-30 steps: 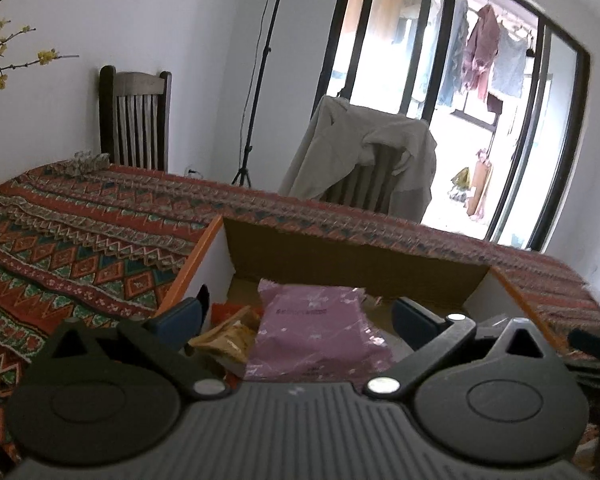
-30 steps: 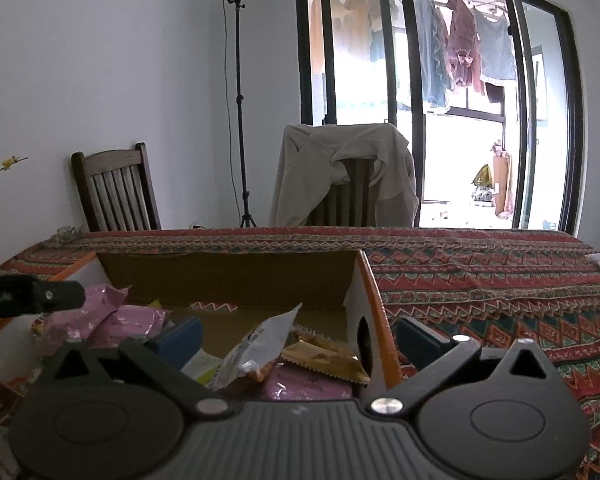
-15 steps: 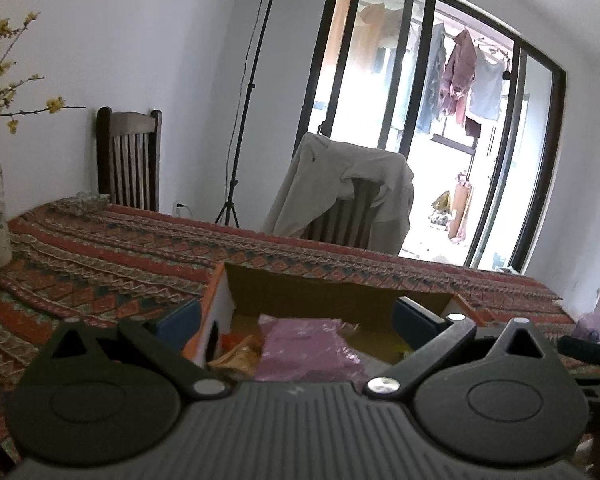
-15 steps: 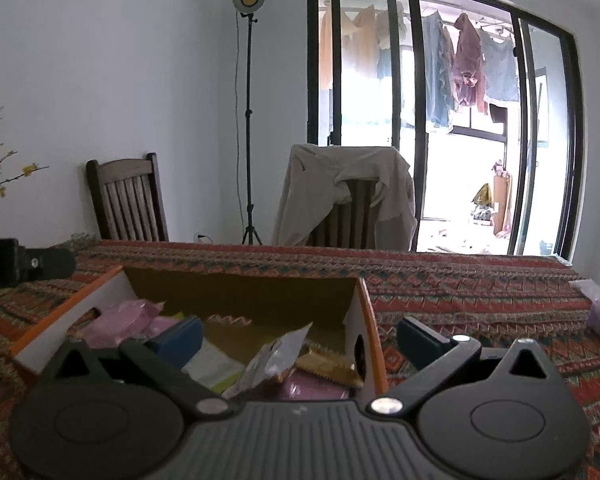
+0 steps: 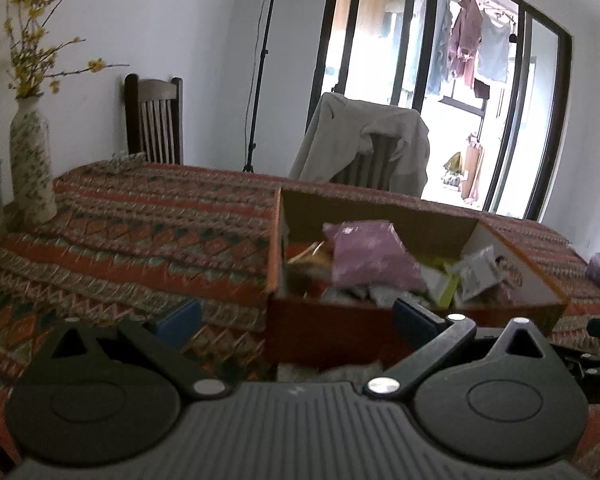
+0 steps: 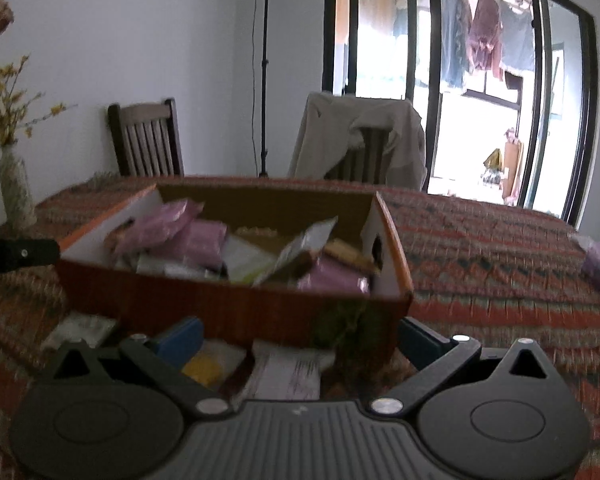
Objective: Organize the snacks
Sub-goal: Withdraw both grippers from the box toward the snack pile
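Two tongs: left tongs [image 5: 296,320] and right tongs [image 6: 300,338], both spread wide, gripping nothing
Box: orange cardboard box [image 6: 236,308] on the table [image 5: 140,240], at 12 o'clock from both tongs
Snacks: pink packets [image 5: 368,256] heaped inside; loose packets [image 6: 288,372] at 6 o'clock of the box, between the right tongs' fingers
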Action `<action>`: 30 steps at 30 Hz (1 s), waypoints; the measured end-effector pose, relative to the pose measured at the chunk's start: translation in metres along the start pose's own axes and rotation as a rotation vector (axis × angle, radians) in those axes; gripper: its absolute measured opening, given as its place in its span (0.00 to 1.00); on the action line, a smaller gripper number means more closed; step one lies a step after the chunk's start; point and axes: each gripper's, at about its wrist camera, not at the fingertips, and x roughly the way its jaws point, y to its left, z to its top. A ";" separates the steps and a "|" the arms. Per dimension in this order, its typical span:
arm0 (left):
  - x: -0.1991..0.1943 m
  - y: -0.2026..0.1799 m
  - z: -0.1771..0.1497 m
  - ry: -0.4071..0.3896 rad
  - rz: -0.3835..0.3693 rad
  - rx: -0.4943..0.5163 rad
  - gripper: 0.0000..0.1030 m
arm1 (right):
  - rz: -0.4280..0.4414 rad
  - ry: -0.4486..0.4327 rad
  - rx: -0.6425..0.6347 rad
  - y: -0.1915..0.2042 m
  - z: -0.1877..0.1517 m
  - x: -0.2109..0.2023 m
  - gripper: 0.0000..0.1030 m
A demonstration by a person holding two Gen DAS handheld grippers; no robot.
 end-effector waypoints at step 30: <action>-0.002 0.011 -0.039 0.023 -0.025 -0.021 1.00 | -0.038 0.118 0.100 -0.003 -0.008 0.045 0.80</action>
